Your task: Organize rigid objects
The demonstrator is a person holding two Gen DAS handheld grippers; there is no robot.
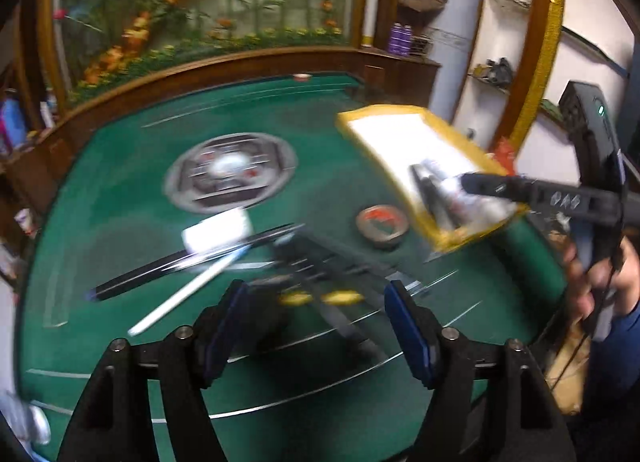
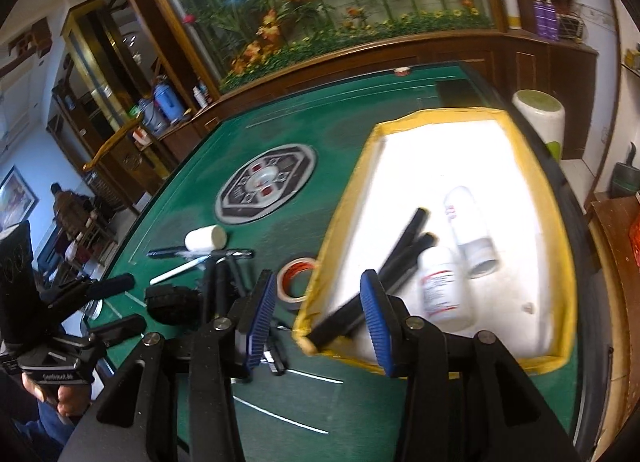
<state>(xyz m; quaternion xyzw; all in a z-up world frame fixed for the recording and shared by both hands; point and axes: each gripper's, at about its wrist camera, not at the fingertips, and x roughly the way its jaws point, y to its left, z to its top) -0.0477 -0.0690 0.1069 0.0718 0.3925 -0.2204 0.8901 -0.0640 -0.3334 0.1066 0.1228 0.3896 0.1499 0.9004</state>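
Yellow-rimmed tray [image 2: 494,119] with bottles [image 2: 440,286], black markers [image 2: 404,246]

Table: we are seeing a green table [image 2: 192,197] with an octagonal centre panel [image 2: 266,187].
Right edge: a yellow-rimmed tray [image 2: 496,117] is lying here.
Beside tray: a tape roll [image 2: 296,278], pens [image 2: 200,252] and a white cylinder [image 2: 205,238] are lying here.

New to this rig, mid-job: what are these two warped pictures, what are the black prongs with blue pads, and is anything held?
Each picture comes from a fisheye camera on a hand-held gripper, looking along its two fingers. The left gripper and right gripper both stand open, holding nothing.

On the green table lies a yellow-rimmed tray holding two white bottles and black markers. Still outside it: a tape roll, a white cylinder, pens and some blurred black pieces.
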